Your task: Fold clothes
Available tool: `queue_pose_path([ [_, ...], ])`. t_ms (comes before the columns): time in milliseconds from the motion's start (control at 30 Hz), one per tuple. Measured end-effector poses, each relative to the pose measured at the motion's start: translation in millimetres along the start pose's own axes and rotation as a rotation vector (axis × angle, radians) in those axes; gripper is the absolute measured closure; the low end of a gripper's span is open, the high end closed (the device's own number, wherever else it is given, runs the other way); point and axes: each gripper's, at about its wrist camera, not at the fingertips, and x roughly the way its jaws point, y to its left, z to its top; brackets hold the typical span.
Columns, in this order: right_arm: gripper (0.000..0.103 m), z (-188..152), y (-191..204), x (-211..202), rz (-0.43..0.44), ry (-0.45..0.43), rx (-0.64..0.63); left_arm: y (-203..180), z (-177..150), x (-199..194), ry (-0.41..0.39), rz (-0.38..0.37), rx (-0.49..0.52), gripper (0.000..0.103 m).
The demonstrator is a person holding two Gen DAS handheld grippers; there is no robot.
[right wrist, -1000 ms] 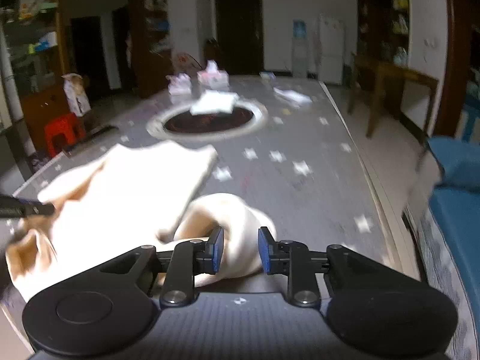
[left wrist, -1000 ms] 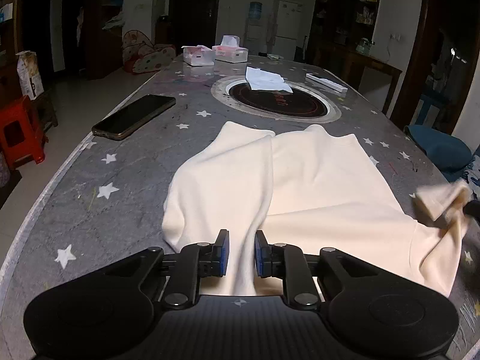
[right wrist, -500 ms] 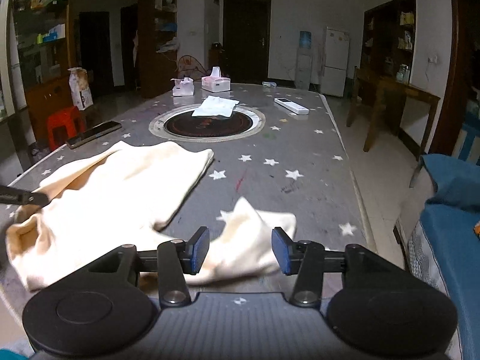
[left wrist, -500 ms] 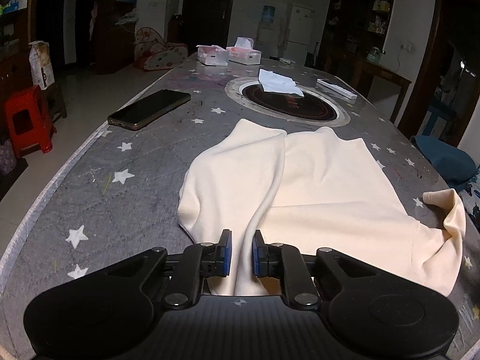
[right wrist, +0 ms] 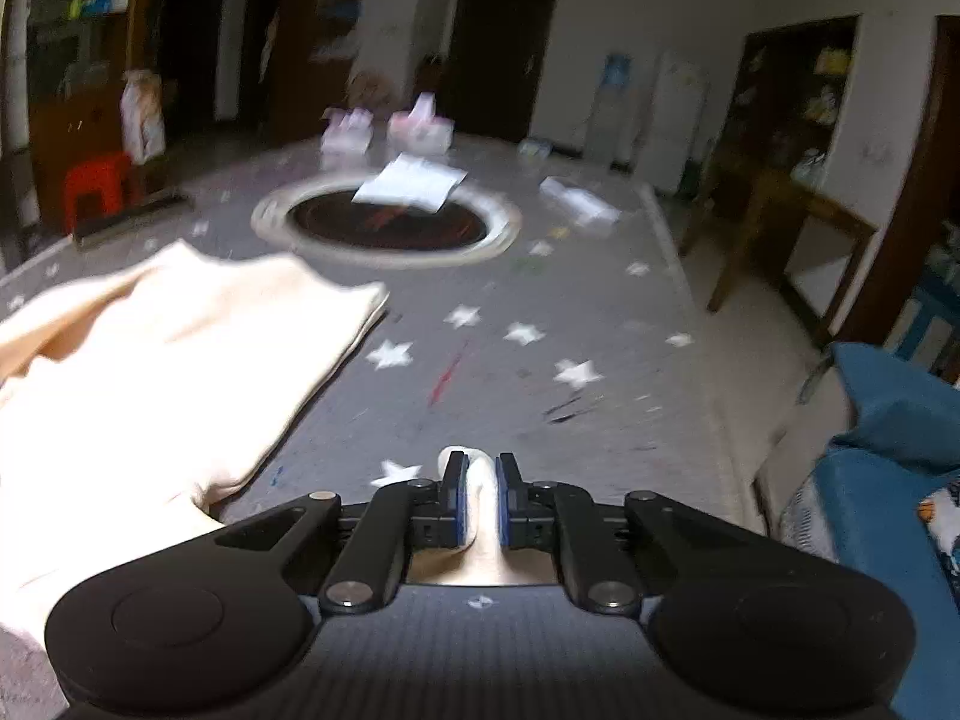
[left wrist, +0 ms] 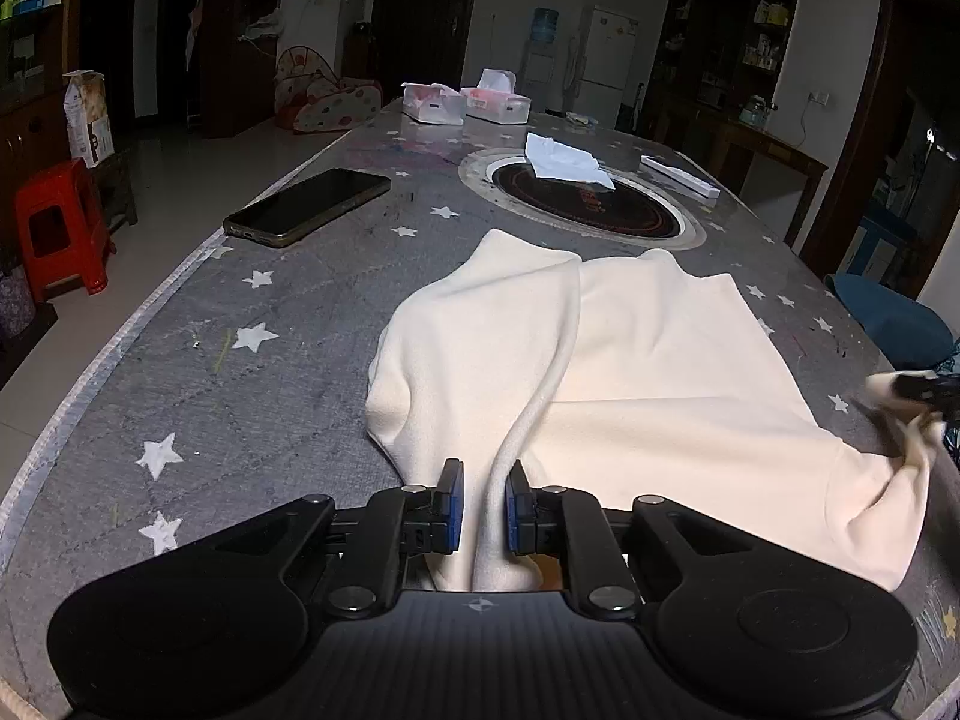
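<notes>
Left wrist view shows the left gripper [left wrist: 483, 507] angled down at the table's [left wrist: 252, 372] near edge, clamped on a fold of the cream garment [left wrist: 606, 384], which lies partly folded there, while the right gripper [right wrist: 480, 498] pinches its right corner.

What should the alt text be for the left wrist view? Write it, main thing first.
The left gripper is shut on a fold of a cream garment spread across a grey star-patterned table. Farther back lie a dark smartphone, a round inset cooktop with a white tissue on it, and two tissue boxes.
</notes>
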Motion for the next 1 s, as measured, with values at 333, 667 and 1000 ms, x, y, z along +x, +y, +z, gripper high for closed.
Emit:
queue_pose_path([
  [333,0.093,-52,-49,-67,-0.129,-0.01,0.189,0,-2,1,-0.001,-0.005,-0.003,0.088],
  [667,0.077,-60,-40,-58,-0.047,0.015,0.204,-1,0,0,0.002,0.001,-0.002,0.088],
  [1000,0.056,-64,-20,-29,0.025,0.098,0.154,11,-1,-13,-0.008,0.035,0.008,0.087],
])
